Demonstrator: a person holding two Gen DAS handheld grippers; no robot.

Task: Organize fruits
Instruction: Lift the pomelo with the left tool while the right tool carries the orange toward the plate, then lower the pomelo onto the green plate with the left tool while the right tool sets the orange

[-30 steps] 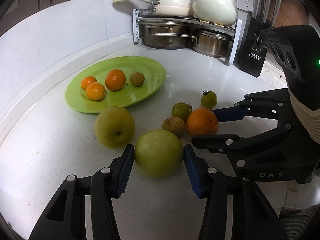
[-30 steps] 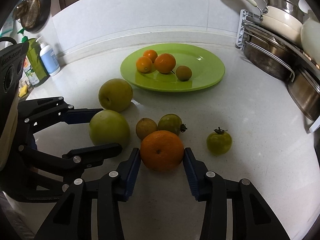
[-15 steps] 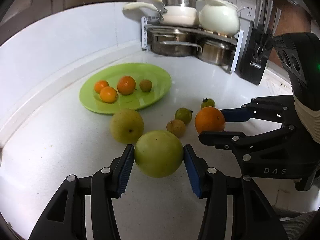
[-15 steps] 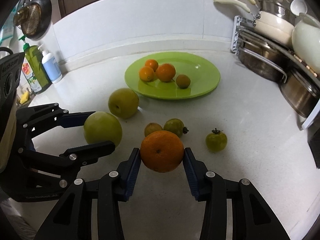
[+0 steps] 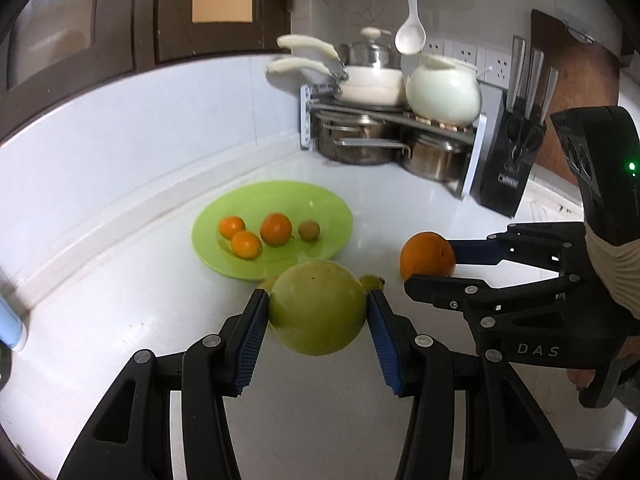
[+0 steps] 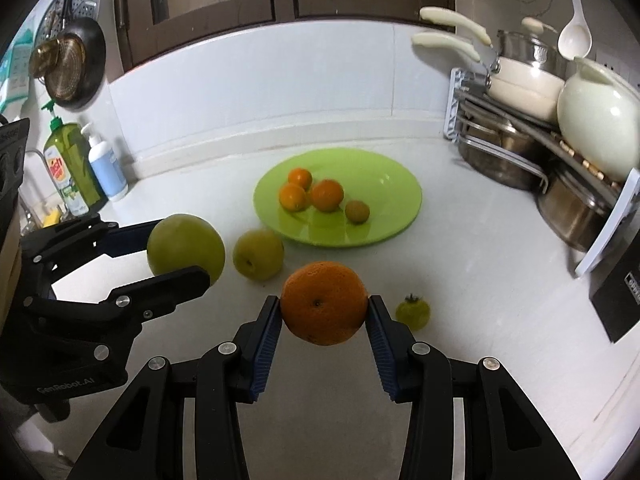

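My left gripper (image 5: 318, 312) is shut on a large green fruit (image 5: 318, 306) and holds it above the white counter, short of the green plate (image 5: 328, 204). The plate holds three small oranges (image 5: 275, 229) and a small brown fruit (image 5: 309, 231). My right gripper (image 6: 323, 308) is shut on a big orange (image 6: 323, 303), also lifted; it shows in the left wrist view (image 5: 427, 255). The green fruit shows in the right wrist view (image 6: 185, 246). A yellow-green pear-like fruit (image 6: 258, 254) and a small green tomato (image 6: 413, 312) lie on the counter.
A rack of pots and pans (image 5: 384, 136) with a white teapot (image 5: 442, 94) stands at the back right corner. A knife block (image 5: 510, 168) is right of it. Soap bottles (image 6: 86, 168) stand at the left by the wall.
Both grippers have risen from the counter with their fruits, the green fruit and the big orange. The plate and loose fruits now appear farther below; some small fruits are hidden behind the held ones.
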